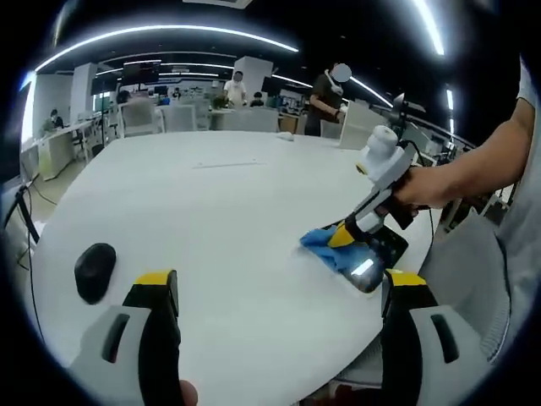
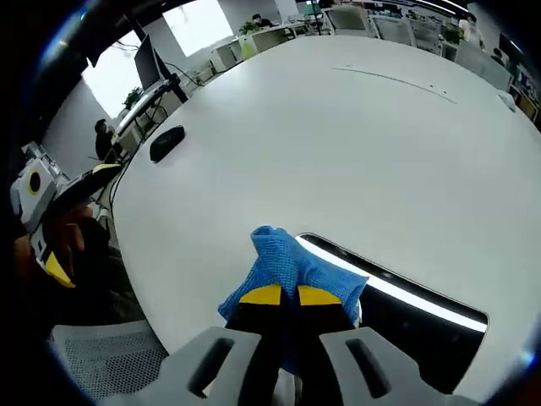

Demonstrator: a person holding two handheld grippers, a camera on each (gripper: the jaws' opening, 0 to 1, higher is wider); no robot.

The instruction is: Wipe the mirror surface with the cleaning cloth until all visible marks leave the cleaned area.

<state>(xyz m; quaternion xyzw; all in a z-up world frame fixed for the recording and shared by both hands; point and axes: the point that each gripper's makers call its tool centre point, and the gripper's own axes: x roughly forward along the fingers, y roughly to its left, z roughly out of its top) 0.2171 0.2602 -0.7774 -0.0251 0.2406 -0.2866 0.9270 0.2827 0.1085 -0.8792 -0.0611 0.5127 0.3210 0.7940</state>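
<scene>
A blue cleaning cloth point(image 2: 285, 262) lies bunched on the near end of a dark mirror point(image 2: 406, 317) that lies flat on the white table. My right gripper point(image 2: 281, 296) is shut on the cloth, pressing it onto the mirror. In the left gripper view the same cloth point(image 1: 325, 247) sits on the mirror point(image 1: 380, 258) at the table's right edge, with the right gripper point(image 1: 342, 235) on it, held by a hand. My left gripper point(image 1: 279, 292) stands open above the table's near edge with nothing between its jaws. A ceiling light reflects as a bright strip in the mirror.
A black mouse-like object point(image 1: 94, 271) rests on the white table point(image 1: 220, 211) near its left edge, also seen as the black object point(image 2: 166, 142). Chairs and desks stand beyond the table. People point(image 1: 325, 97) stand at the back of the room.
</scene>
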